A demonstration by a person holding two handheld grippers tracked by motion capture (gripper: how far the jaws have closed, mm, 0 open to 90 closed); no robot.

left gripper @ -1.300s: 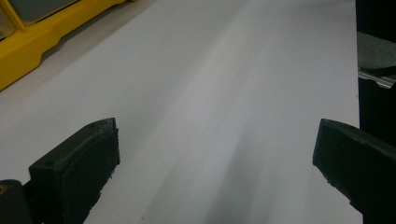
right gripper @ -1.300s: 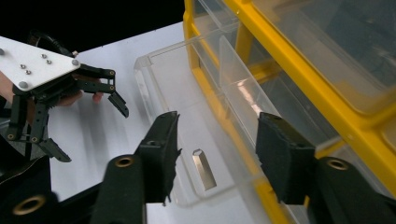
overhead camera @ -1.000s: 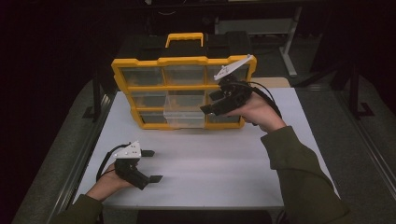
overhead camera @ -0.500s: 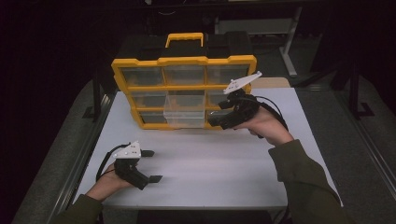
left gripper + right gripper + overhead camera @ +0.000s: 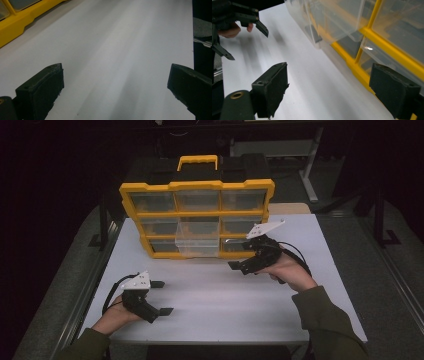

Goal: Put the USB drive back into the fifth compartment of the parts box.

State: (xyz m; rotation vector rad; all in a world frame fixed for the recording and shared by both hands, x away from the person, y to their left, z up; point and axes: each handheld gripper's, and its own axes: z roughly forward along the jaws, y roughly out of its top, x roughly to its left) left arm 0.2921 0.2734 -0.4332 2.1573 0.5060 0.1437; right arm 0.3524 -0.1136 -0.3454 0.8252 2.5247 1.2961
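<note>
A yellow organiser case (image 5: 197, 215) with clear drawers stands tilted up at the back of the white table (image 5: 220, 310). One clear drawer (image 5: 196, 244) in its bottom middle sticks out toward me. My right gripper (image 5: 241, 255) is open, hovering just in front of the case's lower right, nothing between its fingers. In the right gripper view the clear drawer (image 5: 329, 22) and the yellow frame (image 5: 352, 62) lie ahead on the right. My left gripper (image 5: 161, 297) rests open near the table's front left, empty. The yellow case (image 5: 22, 17) edges the top left of the left gripper view.
A black toolbox with a yellow handle (image 5: 199, 161) sits behind the case. A metal frame rail (image 5: 102, 220) runs along the table's left side, and dark floor surrounds the table. Open white tabletop (image 5: 225, 295) lies between the two grippers.
My right gripper has drawn back from the case's upper right and come down toward me, to just in front of its lower right corner. The left gripper has stayed put.
</note>
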